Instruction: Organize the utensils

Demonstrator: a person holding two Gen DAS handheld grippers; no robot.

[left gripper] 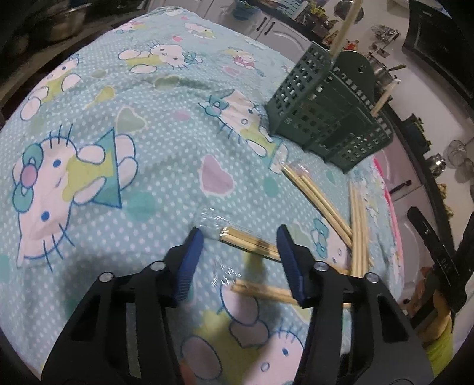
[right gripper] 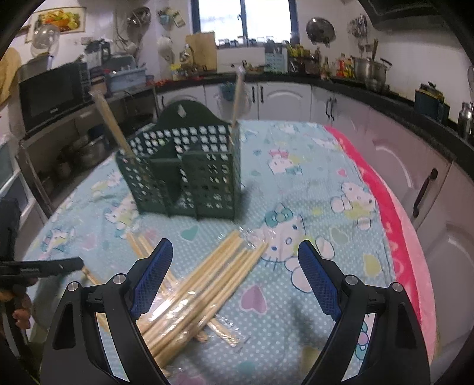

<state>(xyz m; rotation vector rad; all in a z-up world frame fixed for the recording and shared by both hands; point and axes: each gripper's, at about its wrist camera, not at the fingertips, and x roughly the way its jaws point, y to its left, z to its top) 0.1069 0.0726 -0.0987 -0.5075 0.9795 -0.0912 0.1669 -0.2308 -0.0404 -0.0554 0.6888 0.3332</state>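
A dark green slotted utensil holder (left gripper: 320,118) (right gripper: 183,171) stands on the table, with wooden chopsticks (left gripper: 345,26) (right gripper: 109,118) upright in it. More chopsticks in clear wrappers lie loose on the cloth (left gripper: 317,201) (right gripper: 207,278). My left gripper (left gripper: 240,241) points down at the cloth, open, and one wrapped pair (left gripper: 251,242) lies between its blue pads without being pressed. Another pair (left gripper: 260,290) lies just under its right finger. My right gripper (right gripper: 235,245) hangs open and wide above the crossed pile, holding nothing.
The table wears a light blue cartoon-cat cloth (left gripper: 133,124) over a pink blanket (right gripper: 394,225) at its right edge. Kitchen cabinets (right gripper: 340,100), a microwave (right gripper: 50,94) and pots surround it. The other gripper shows at the edge of each view (left gripper: 444,260) (right gripper: 44,266).
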